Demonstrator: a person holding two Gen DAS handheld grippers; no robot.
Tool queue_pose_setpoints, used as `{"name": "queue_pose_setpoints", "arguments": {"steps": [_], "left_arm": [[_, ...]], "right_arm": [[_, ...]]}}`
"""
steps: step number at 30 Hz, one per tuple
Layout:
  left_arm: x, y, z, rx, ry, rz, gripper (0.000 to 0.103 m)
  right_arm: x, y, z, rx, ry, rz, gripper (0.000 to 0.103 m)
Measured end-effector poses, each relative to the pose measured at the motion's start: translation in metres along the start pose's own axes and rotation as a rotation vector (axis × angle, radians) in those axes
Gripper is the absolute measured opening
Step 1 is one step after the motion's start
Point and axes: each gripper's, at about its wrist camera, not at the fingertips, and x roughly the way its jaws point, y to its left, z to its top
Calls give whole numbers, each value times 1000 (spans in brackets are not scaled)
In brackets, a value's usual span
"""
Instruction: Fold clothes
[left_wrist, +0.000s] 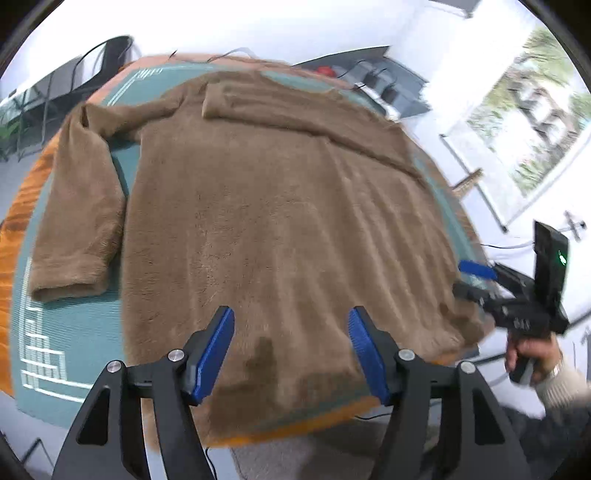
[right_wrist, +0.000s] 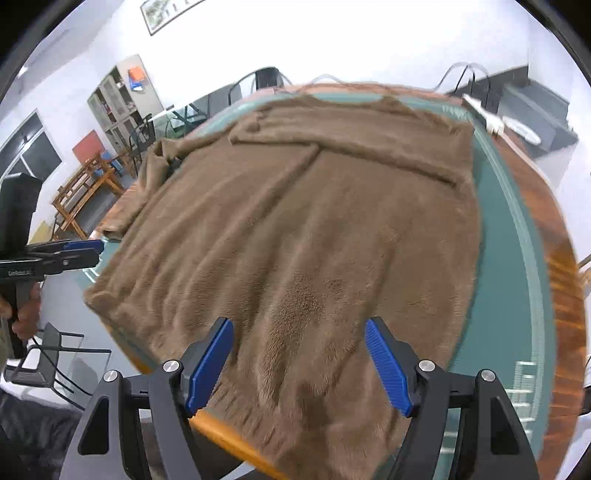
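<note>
A fuzzy brown sweater (left_wrist: 280, 206) lies spread flat on a teal mat (left_wrist: 74, 325) over a wooden table. One sleeve (left_wrist: 77, 206) hangs out to the left in the left wrist view; the other sleeve (left_wrist: 295, 110) is folded across the upper body. My left gripper (left_wrist: 291, 321) hovers above the sweater's near hem, jaws wide apart with nothing between them. My right gripper (right_wrist: 299, 332) stands open above the hem as well, its blue pads clear of the fabric. Each gripper shows in the other's view: the right one (left_wrist: 476, 277) at the sweater's right edge, the left one (right_wrist: 88, 251) at its left edge.
The hem of the sweater (right_wrist: 280, 424) droops over the table's orange wooden edge (right_wrist: 236, 443). A hand (left_wrist: 532, 354) grips the right tool's handle. Chairs (right_wrist: 55, 358), a wooden rack (right_wrist: 85, 184) and a cabinet (right_wrist: 118, 99) stand around the table; cables and chargers (left_wrist: 380, 81) lie at its far side.
</note>
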Motion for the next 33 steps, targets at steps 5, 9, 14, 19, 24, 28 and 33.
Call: {"name": "queue_pose_setpoints", "arguments": {"steps": [5,9,14,19,24,28,33], "left_arm": [[47,3,-19,0,88,97,68],[50,6,-21,25,62,107,69],[28,30,-17,-75,42,33,69],[-5,92,-12,-235,-16,38,71],[-30,162,-16,-374,-68,100,72],[-43,197,-24,-446,-93,127,72],[-53,228,-31,-486,-110,132,72]], "right_arm": [[27,7,-28,-74,102,-57,76],[25,14,-39,-118,79,-102,79],[26,19,-28,-66,98,-111,82],[15,56,10,-42,16,-27,82],[29,144,67,-226,-27,73,82],[53,223,100,-413,-40,154,82],[94,294,120,-589,15,206,82]]}}
